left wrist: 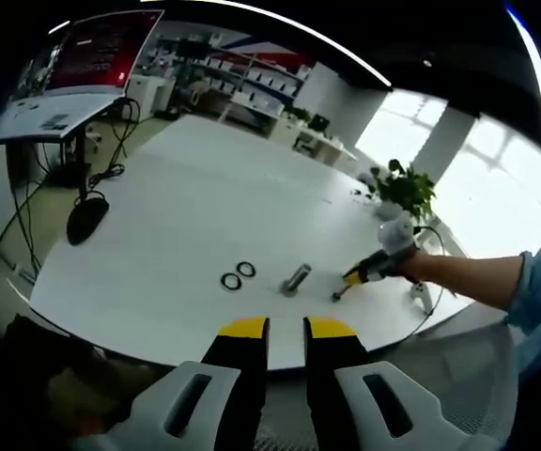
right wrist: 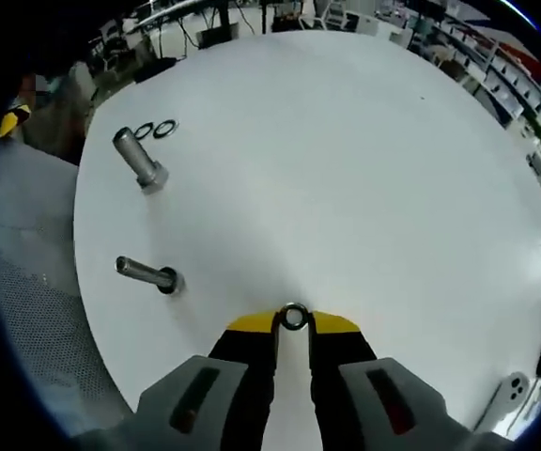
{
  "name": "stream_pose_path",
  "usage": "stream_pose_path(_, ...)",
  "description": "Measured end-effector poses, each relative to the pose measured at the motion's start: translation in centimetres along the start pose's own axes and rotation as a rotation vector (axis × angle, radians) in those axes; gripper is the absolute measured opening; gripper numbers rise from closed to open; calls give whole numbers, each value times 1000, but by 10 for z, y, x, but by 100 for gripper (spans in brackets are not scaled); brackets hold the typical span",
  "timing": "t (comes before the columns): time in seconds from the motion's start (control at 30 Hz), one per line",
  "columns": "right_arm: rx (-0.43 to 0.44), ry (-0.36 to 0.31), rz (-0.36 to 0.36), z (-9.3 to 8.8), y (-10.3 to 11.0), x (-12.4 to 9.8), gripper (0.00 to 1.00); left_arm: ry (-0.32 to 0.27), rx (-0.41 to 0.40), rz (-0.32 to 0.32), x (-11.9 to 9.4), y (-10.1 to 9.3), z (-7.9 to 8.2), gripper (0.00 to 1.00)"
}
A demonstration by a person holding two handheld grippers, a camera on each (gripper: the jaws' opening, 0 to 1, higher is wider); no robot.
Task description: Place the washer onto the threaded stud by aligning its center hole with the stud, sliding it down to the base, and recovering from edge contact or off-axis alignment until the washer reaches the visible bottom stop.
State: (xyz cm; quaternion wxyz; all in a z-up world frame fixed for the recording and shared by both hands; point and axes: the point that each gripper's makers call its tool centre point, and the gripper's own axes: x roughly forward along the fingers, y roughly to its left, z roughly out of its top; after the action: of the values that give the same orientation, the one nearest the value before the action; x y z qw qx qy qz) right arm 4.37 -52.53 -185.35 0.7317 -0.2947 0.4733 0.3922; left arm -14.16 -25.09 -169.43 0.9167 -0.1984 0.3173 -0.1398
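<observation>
Here, table: a white table [right wrist: 364,169] carries all the parts.
Right gripper [right wrist: 294,324]: its jaws pinch a small washer [right wrist: 294,317] at their yellow tips, above the bare tabletop.
Studs: two threaded studs [right wrist: 139,158] [right wrist: 146,272] stand left of that gripper, well apart from the held washer.
Spare washers: two rings [right wrist: 154,130] lie just beside the farther stud.
Left gripper [left wrist: 286,329]: jaws slightly apart, holding nothing, off the table's near edge.
Far view: one stud [left wrist: 297,278] looks upright, though it is small.
</observation>
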Motion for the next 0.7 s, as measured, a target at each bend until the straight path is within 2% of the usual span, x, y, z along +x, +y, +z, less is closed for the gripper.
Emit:
stream_pose_path(0.17, -56, 39, 35, -4, 16, -2, 14, -1, 3, -3, 0, -1, 0, 12)
stream_pose_path(0.3, -148, 108, 56, -10, 33, -4, 14, 2, 4, -7, 0, -1, 0, 12)
stream_pose_path(0.43, -186, 154, 72, -13, 50, -6, 14, 1, 7, -9, 0, -2, 0, 12)
stream_pose_path(0.63, -266, 184, 82, -16, 68, -8, 14, 4, 7, -11, 0, -2, -1, 12)
stream_pose_path(0.7, -264, 179, 94, -17, 75, -9, 14, 5, 9, -12, 0, -2, -1, 12)
